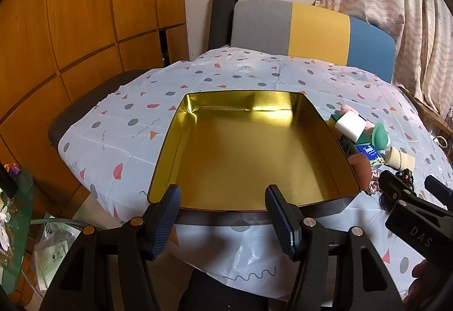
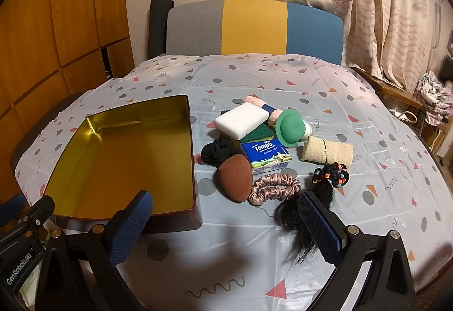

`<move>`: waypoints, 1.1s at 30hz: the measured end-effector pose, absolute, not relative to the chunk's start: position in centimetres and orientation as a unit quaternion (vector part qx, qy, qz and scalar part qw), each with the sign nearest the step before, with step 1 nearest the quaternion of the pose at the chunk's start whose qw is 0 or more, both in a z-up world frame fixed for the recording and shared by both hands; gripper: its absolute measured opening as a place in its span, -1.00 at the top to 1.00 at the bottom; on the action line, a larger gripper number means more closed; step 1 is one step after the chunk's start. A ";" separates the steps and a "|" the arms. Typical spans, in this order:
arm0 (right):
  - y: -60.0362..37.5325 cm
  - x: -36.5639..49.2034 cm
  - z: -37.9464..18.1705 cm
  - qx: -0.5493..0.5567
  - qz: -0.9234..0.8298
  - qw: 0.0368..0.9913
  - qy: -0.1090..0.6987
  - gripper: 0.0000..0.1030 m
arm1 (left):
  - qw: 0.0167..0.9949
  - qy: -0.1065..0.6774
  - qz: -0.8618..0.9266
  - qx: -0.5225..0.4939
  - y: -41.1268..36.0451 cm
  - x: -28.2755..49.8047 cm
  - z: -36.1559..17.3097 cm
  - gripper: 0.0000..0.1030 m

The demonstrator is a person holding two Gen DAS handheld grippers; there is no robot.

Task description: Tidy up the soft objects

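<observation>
Left gripper [image 1: 223, 214] held low over the near rim of the gold-lined tin [image 1: 249, 152], pads apart, nothing between them; right gripper [image 2: 223, 229] spread wide above the patterned tablecloth [image 2: 283, 76], grasping nothing, blue pads [image 2: 320, 229] either side of bare cloth and the end of a black hair tuft [image 2: 303, 217]; tin standing on the left part of the table, open, nothing inside; soft things clustered just right of the tin: white sponge [image 2: 240, 119] lying on a green and yellow scouring pad [image 2: 254, 135], pink rolled cloth [image 2: 260, 102] behind them, green round-headed item [image 2: 288, 127] to their right, beige rolled bandage [image 2: 325, 152] beyond that, blue Tempo tissue pack [image 2: 266, 153] in the middle, black scrunchie [image 2: 218, 152] touching a brown teardrop makeup sponge [image 2: 235, 179], pink satin scrunchie [image 2: 274, 186] in front of the tissue pack, bunch of coloured hair ties [image 2: 331, 173] at the head of the hair tuft; chair back [image 2: 254, 30] in grey, yellow and blue behind the table; seen from the left wrist, right gripper at the right edge beside the same pile
</observation>
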State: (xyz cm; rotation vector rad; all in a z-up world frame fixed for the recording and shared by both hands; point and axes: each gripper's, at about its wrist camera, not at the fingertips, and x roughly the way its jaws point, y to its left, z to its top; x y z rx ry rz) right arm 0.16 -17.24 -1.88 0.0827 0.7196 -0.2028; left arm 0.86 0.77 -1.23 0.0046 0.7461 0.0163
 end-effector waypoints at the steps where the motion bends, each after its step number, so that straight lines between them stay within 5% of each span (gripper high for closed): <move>1: -17.2 0.2 -1.8 0.039 -0.099 0.930 0.351 -1.00 | 0.931 0.365 0.009 0.002 0.8 0.9 -1.2 -0.22; 33: -17.3 0.0 -1.6 0.040 -0.101 0.929 0.353 -1.00 | 0.928 0.373 0.003 -0.005 0.8 0.8 -1.3 -0.22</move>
